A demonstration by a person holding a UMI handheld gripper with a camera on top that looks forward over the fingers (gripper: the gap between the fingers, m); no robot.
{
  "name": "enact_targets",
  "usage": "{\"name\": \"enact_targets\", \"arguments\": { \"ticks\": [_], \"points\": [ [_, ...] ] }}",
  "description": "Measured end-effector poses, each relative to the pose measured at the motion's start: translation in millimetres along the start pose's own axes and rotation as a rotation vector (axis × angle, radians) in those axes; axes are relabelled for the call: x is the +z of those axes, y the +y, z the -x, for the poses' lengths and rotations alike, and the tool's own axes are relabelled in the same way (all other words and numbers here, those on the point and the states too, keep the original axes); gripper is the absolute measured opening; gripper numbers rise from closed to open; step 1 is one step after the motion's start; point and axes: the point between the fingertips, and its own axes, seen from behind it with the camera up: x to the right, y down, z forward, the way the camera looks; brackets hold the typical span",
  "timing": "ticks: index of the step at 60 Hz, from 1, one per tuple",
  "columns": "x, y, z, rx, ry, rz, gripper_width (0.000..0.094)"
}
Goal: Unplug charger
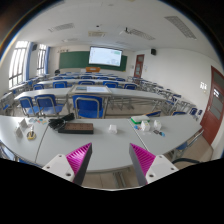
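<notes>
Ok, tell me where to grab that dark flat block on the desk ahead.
Grip the dark block across its narrow width, coming down from above: it lies flat and long on the white desk, well beyond the open gripper. Any plug or cable on it is too small to tell.

The gripper [111,165] has two fingers [69,166] of pale grey-white material — blocky, angular, with flat outer faces. Each carries a magenta pad [80,156] on its inner face (triangular as seen here, tapering to a point at the tip). Both pads look smooth and evenly coloured — no markings, screws or cables show.
</notes>
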Motion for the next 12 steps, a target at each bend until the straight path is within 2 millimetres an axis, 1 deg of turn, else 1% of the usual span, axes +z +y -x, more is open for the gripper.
{"name": "enact_targets", "arguments": {
  "ticks": [6, 12],
  "points": [
    [-8, -1, 2, -0.002, -0.006, -0.015, 0.0753],
    [-12, 0, 1, -0.004, 0.006, -0.015, 0.0756]
  ]
}}
